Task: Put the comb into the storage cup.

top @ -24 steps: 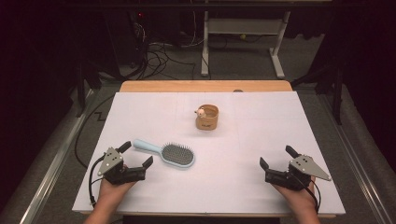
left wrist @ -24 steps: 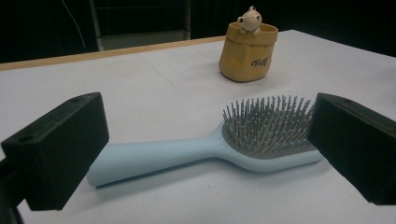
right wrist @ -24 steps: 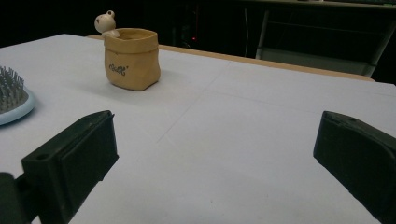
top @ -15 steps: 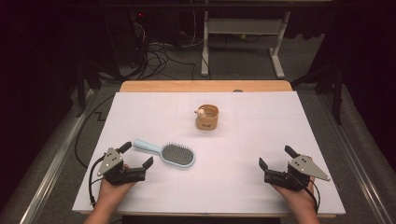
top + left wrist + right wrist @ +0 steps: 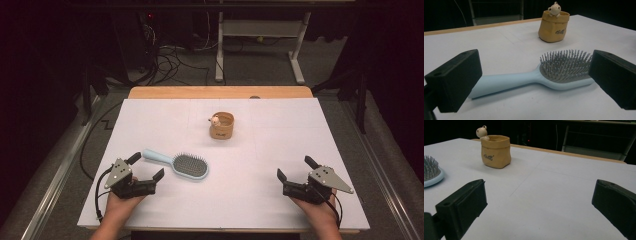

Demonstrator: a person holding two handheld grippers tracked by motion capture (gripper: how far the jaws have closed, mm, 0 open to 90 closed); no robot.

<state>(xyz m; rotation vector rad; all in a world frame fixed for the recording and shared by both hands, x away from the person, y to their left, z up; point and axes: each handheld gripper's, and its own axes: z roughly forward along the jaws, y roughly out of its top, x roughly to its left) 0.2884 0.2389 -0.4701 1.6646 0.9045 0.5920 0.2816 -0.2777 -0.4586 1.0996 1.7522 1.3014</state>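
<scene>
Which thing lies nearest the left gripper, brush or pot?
The brush: its pale blue handle lies just ahead of the open left gripper, while the tan pot stands farther back, mid-table.

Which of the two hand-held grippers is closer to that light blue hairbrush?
The left. The left gripper sits open just short of the hairbrush, not touching it. The right gripper, also open, rests far across the table on the other side.

In the right gripper view the left edge cuts off the light blue plastic hairbrush (image 5: 431,173), leaving a sliver of bristled head. In the left gripper view a black jaw covers the brush's handle end and another its head tip. The small print on the tan pouch-shaped pot (image 5: 554,25) is unreadable.
</scene>
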